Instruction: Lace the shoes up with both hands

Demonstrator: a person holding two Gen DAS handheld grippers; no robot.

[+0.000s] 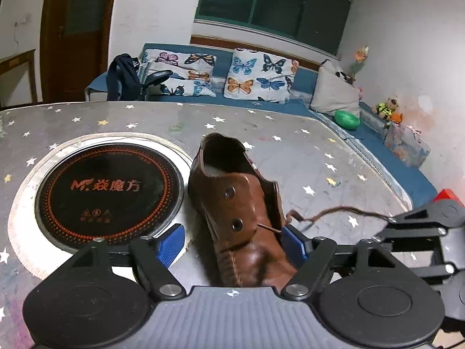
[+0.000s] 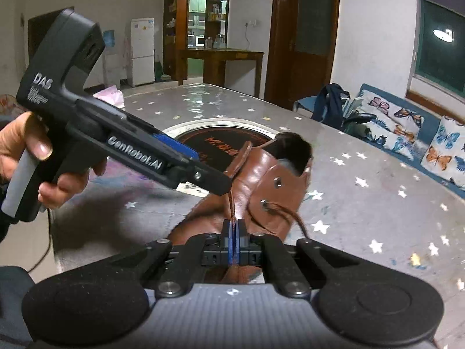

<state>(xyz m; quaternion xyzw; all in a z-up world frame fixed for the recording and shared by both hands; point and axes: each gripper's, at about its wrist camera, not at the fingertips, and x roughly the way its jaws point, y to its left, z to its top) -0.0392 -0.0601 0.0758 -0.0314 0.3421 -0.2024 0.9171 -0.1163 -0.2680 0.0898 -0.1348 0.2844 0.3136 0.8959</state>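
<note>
Brown shoe [image 1: 241, 218] lying mid-counter [image 1: 334, 145], beside the inset cooktop [image 1: 109, 187]. Right gripper [image 2: 234, 240] is pinching the lace [image 2: 231, 206] fast; left gripper [image 1: 232, 242], released, is straddling the shoe's vamp.

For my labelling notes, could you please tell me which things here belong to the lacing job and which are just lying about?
Belongs to the job:
brown shoe
lace
left gripper, open
right gripper, shut on the lace

Just lying about:
induction hob
butterfly cushions
green ball
dark bag
</note>
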